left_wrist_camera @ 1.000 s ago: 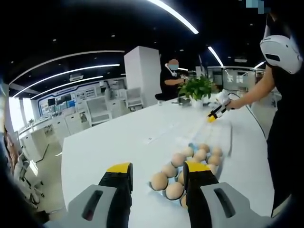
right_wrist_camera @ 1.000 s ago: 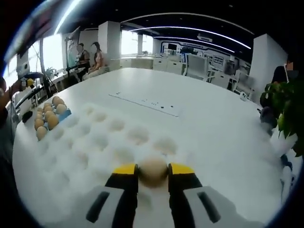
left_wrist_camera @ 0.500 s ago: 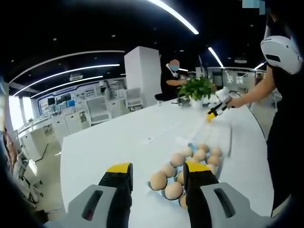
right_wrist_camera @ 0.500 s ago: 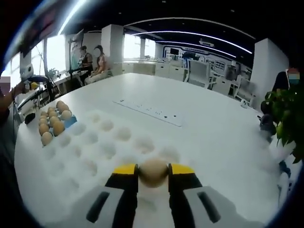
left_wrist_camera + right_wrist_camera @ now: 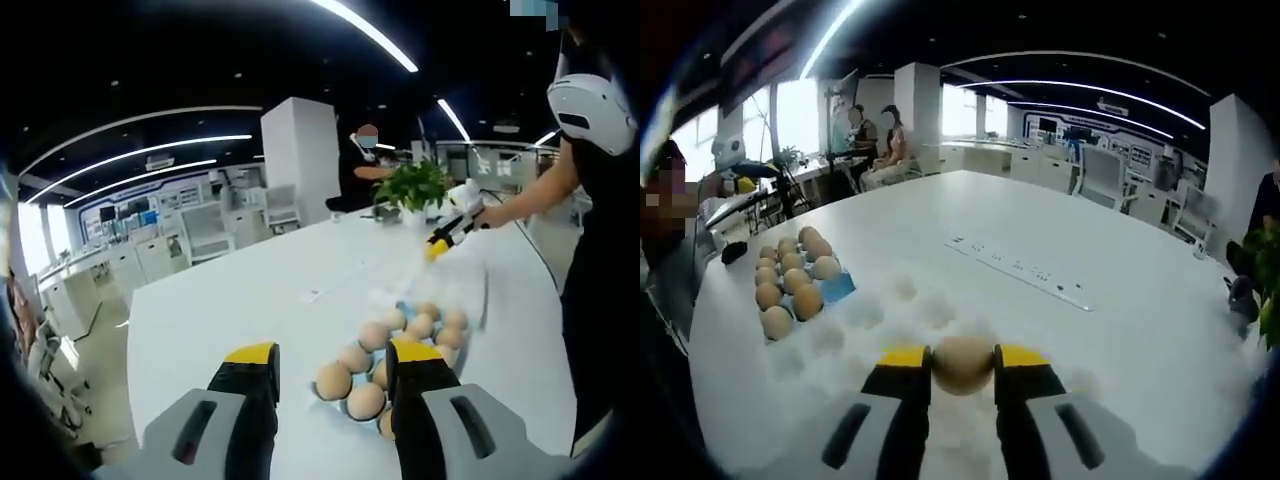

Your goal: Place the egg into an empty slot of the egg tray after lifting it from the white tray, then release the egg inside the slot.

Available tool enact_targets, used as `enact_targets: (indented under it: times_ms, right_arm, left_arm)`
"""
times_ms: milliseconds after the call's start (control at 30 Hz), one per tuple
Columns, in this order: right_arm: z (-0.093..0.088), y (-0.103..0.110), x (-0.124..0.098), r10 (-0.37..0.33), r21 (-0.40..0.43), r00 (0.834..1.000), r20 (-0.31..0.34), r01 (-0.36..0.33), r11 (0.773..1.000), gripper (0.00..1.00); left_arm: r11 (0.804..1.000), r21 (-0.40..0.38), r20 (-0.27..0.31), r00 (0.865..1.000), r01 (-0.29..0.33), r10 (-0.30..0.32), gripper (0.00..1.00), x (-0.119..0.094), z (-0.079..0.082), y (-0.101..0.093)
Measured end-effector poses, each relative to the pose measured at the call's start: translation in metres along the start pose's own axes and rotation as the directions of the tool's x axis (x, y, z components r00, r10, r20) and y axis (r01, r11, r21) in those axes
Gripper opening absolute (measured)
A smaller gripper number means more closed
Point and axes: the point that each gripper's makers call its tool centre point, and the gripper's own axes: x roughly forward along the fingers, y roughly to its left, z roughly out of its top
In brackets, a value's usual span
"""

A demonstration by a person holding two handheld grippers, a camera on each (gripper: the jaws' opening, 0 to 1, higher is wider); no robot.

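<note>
The egg [image 5: 962,364] is off the white tray [image 5: 890,320] and in the air, pinched between the yellow-tipped jaws of the right gripper [image 5: 962,362], which are closed snugly on its two sides with the dimpled white tray spread out beneath. So the lifting looks done and the carrying is the step in hand. The egg tray [image 5: 835,287], blue at its near end, sits off to one side on the white table [image 5: 1120,330], well apart from the held egg and carrying two rows of brown eggs [image 5: 790,280]. What comes next, I'd judge, is to swing the egg across to that tray, find a cup with nothing in it, lower the egg straight in and only then ease the jaws apart; the bare blue end looks the likeliest spot, though from here I can't make out how many cups are free. The left gripper [image 5: 331,357] hangs with its jaws spread wide and nothing between them, poised above the near end of the egg tray [image 5: 400,305], touching no egg as far as I can tell.
</note>
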Motion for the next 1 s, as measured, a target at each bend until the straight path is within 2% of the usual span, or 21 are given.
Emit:
enact_targets:
  times_ms: [433, 767, 933, 1000]
  right_arm:
    - [0.02, 0.054, 0.041, 0.142, -0.036, 0.99, 0.016, -0.141, 0.989, 0.24]
    - [0.039, 0.092, 0.068, 0.247, -0.061, 0.968, 0.044, -0.245, 0.968, 0.24]
    - [0.043, 0.107, 0.079, 0.28, -0.081, 0.959, 0.034, -0.277, 0.957, 0.24]
    - [0.042, 0.118, 0.084, 0.31, -0.097, 0.951, 0.015, -0.307, 0.947, 0.24]
  left_arm:
    - [1.0, 0.003, -0.002, 1.0, -0.003, 0.003, 0.42, -0.003, 0.0, 0.001]
    - [1.0, 0.0, -0.001, 1.0, -0.004, 0.004, 0.42, -0.003, -0.001, 0.001]
    - [1.0, -0.004, -0.002, 1.0, -0.001, 0.001, 0.42, -0.002, -0.002, 0.0]
    - [1.0, -0.007, -0.006, 1.0, -0.002, 0.002, 0.42, -0.002, -0.003, -0.001]
